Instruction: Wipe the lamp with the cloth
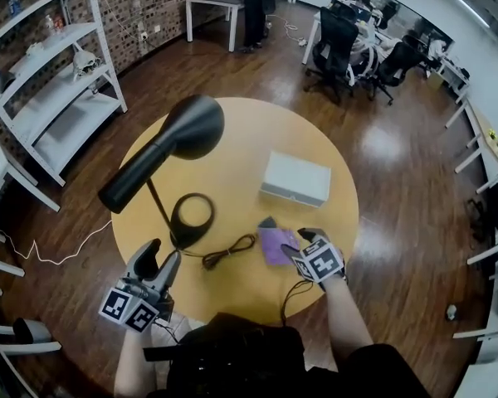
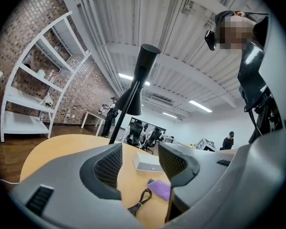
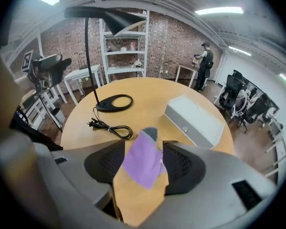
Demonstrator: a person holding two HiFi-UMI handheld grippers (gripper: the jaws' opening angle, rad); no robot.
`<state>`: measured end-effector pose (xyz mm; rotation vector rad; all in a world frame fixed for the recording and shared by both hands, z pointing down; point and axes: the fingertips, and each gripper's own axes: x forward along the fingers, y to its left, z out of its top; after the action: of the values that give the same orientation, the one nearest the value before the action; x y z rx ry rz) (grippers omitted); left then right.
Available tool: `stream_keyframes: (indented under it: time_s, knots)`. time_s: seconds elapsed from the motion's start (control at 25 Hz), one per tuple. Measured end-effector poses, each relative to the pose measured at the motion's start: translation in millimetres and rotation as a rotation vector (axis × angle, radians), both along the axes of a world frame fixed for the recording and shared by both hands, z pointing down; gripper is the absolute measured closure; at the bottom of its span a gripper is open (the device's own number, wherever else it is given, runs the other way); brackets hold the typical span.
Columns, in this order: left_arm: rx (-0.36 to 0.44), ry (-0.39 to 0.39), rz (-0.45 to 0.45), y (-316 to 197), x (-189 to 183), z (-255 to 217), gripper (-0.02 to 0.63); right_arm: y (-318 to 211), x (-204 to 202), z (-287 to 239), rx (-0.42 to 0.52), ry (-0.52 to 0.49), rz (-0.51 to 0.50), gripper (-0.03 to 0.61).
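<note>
Right gripper (image 3: pixel 141 157) hung unclenched, holding nothing, jaws astride thin purple cloth (image 1: pixel 275 244) lying near-right on round wooden table (image 1: pixel 249 131). Risk: pads scrape tabletop, cloth slides free. Left gripper (image 1: pixel 163 256), also released and empty, sat close to tall black desk lamp (image 1: pixel 170 143); a bump might topple it.

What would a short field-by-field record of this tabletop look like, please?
Table: round, wooden
Desk lamp: black, upright, ring-shaped base
Cloth: purple, lying on the table
Power cord: black, coiled, between lamp base and cloth
Box: white, beyond the cloth
Left gripper: open, empty
Right gripper: open, fingers either side of the cloth, not gripping
</note>
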<state>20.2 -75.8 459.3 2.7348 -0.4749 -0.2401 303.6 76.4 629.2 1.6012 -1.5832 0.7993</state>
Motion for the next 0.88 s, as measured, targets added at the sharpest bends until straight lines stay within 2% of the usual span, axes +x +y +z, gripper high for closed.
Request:
stream_keyframes:
  time_s: [0.2, 0.24, 0.28, 0.32, 0.4, 0.48, 0.56, 0.72, 0.88]
  knots:
    - [0.029, -0.009, -0.006, -5.5, 7.9, -4.3, 0.391, -12.6, 3.6, -36.3, 0.215, -0.123, 0.071, 0.325]
    - [0.039, -0.012, -0.014, -6.6, 8.8, -5.9, 0.391, -14.9, 5.9, -46.0, 0.272, -0.143, 0.086, 0.34]
    - [0.05, -0.015, -0.023, -7.8, 9.2, -8.0, 0.391, -16.9, 8.7, -57.1, 0.336, -0.156, 0.104, 0.391]
    - [0.062, -0.016, -0.035, -9.1, 8.8, -10.3, 0.422, -18.3, 11.1, -69.0, 0.403, -0.166, 0.121, 0.411]
    - [0.083, -0.015, -0.059, -12.3, 5.7, -14.4, 0.434, -19.6, 11.9, -92.5, 0.531, -0.18, 0.137, 0.465]
    - [0.104, -0.012, -0.087, -17.3, 0.5, -18.8, 0.443, -21.6, 8.9, -115.6, 0.656, -0.174, 0.137, 0.536]
    - [0.13, -0.008, -0.12, -24.9, -5.0, -24.1, 0.46, -26.1, 6.4, -137.4, 0.764, -0.138, 0.131, 0.574]
    - [0.157, 0.025, -0.182, -37.7, -14.8, -35.2, 0.46, -34.2, 3.8, -175.7, 0.927, -0.065, 0.147, 0.574]
    - [0.17, 0.039, -0.227, -42.6, -25.0, -37.4, 0.46, -30.6, 1.4, -197.5, 1.029, -0.046, 0.186, 0.575]
